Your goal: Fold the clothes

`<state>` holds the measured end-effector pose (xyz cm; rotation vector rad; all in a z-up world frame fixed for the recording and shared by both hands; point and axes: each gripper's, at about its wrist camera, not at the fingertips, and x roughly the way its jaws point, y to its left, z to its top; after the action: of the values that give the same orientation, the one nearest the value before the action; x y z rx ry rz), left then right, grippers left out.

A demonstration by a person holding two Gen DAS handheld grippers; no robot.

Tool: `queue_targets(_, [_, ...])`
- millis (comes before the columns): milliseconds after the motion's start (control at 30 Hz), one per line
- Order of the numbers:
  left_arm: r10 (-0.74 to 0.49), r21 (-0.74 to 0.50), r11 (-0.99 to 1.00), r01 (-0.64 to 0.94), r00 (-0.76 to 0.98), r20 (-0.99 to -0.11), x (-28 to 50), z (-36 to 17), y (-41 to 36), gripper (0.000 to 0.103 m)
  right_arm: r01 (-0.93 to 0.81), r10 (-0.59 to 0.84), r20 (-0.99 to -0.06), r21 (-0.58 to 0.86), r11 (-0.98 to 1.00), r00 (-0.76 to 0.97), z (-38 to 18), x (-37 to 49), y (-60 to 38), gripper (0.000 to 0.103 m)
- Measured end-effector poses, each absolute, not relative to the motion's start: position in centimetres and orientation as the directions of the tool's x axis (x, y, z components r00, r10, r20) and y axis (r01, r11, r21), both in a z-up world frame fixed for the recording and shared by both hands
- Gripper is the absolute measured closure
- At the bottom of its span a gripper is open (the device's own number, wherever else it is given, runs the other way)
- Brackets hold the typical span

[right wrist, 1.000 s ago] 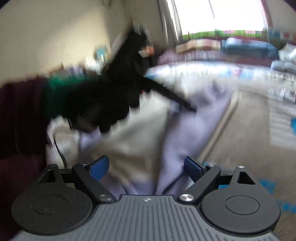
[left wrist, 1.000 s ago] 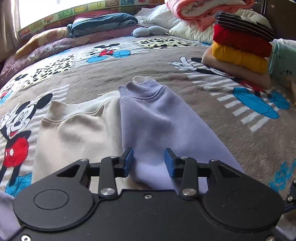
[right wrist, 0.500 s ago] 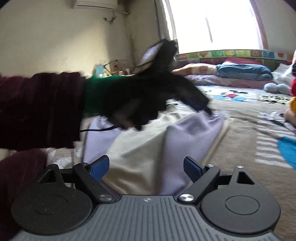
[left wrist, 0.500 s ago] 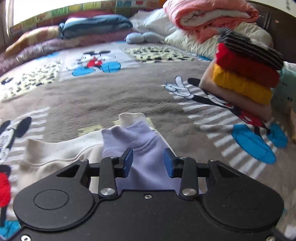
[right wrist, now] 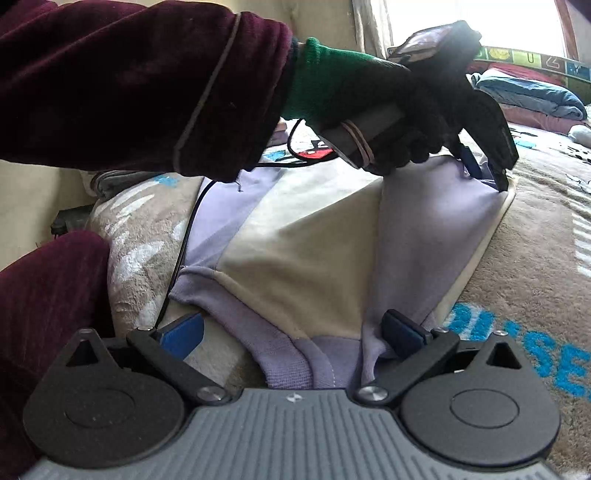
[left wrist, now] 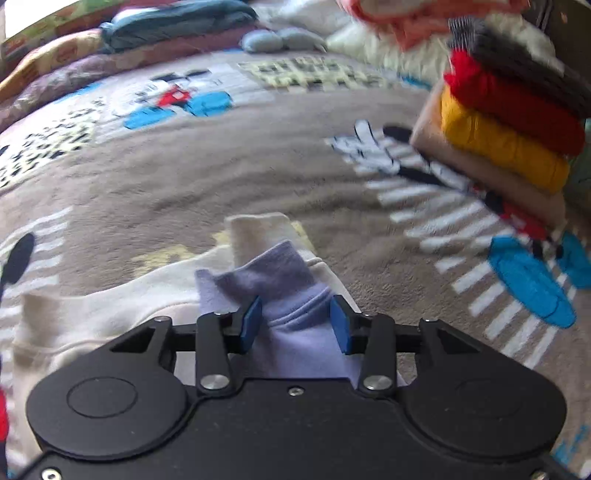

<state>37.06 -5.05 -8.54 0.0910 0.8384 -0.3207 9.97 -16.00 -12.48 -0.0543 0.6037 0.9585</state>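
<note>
Fleecy lilac-and-cream sweatshirt (right wrist: 314,236) lies on plush blanket (left wrist: 184,184).

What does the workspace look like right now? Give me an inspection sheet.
Surface: brown cartoon-print fleece blanket covering a bed.
Job's things: lilac and cream sweatshirt, partly folded, lilac sleeve laid across.
Clutter: stack of folded clothes; bedding pile at the far edge.
Grippers: left hand-held gripper opening, cuff between its jaws; right hand-held gripper opening over the hem.
Cables: black cable trailing across the sweatshirt.
Surroundings: bright window, cream wall.
</note>
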Motion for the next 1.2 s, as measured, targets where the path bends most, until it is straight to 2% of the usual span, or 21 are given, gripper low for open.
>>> queue_targets(67, [-0.250, -0.074, 0.955, 0.288, 0.642, -0.725, 35.4, -7.7, -3.7, 0.057, -0.775, 0.757, -0.491, 0.228, 0.589, 0.431, -12.4, 9.8, -16.4, 0.001])
queue_targets(133, [-0.242, -0.086, 0.962, 0.258, 0.668, -0.704, 33.4, -6.7, -2.4, 0.037, -0.765, 0.764, -0.468, 0.246, 0.595, 0.443, -12.2, 9.6, -16.9, 0.004])
queue_targets(167, [-0.238, -0.095, 0.966, 0.241, 0.681, -0.692, 32.3, -6.3, -1.5, 0.034, -0.757, 0.774, -0.447, 0.272, 0.595, 0.448, -12.0, 9.6, -17.2, 0.006])
queue_targets(233, [-0.246, -0.131, 0.968, 0.215, 0.696, -0.674, 30.0, -5.7, 0.3, 0.031, -0.745, 0.804, -0.385, 0.332, 0.578, 0.453, -11.2, 9.4, -18.0, 0.019])
queue_targets(333, [-0.246, -0.196, 0.969, 0.153, 0.702, -0.668, 27.0, -5.5, 3.1, 0.029, -0.747, 0.818, -0.322, 0.341, 0.570, 0.477, -10.0, 8.2, -18.8, 0.019])
queue_targets(467, [-0.248, -0.287, 0.955, 0.071, 0.719, -0.649, 22.7, -5.5, 6.5, 0.025, -0.714, 0.789, -0.334, 0.341, 0.612, 0.516, -10.1, 7.7, -19.0, 0.019])
queue_targets(733, [-0.231, -0.495, 0.859, -0.134, 0.761, -0.607, 14.8, -6.9, 12.8, 0.011, -0.663, 0.774, -0.340, 0.400, 0.633, 0.534, -10.5, 7.7, -19.3, 0.019])
queue_targets(867, [-0.211, -0.559, 0.808, -0.187, 0.794, -0.570, 11.9, -7.9, 14.8, 0.013, -0.672, 0.769, -0.363, 0.377, 0.638, 0.527, -10.4, 7.0, -18.5, 0.019])
queue_targets(933, [-0.225, -0.511, 0.853, -0.111, 0.804, -0.550, 11.9, -6.9, 13.0, 0.034, -0.678, 0.764, -0.372, 0.358, 0.642, 0.527, -10.2, 6.3, -18.2, 0.019])
queue_targets(1000, [-0.244, -0.456, 0.889, -0.031, 0.812, -0.531, 12.0, -5.8, 11.1, 0.037, -0.679, 0.753, -0.379, 0.334, 0.654, 0.538, -10.0, 5.7, -17.9, 0.019])
queue_targets(1033, [-0.274, -0.427, 0.904, 0.031, 0.809, -0.520, 12.7, -5.3, 9.5, 0.047, -0.670, 0.738, -0.379, 0.318, 0.670, 0.558, -9.9, 5.5, -17.8, 0.019])
queue_targets(1067, [-0.300, -0.395, 0.914, 0.090, 0.805, -0.512, 13.3, -4.7, 8.0, 0.051, -0.662, 0.728, -0.377, 0.310, 0.682, 0.573, -9.9, 5.5, -17.8, 0.019])
queue_targets(1200, [-0.335, -0.293, 0.934, 0.203, 0.782, -0.525, 16.7, -4.1, 3.2, 0.058, -0.640, 0.701, -0.372, 0.293, 0.711, 0.609, -10.1, 5.7, -17.8, 0.019])
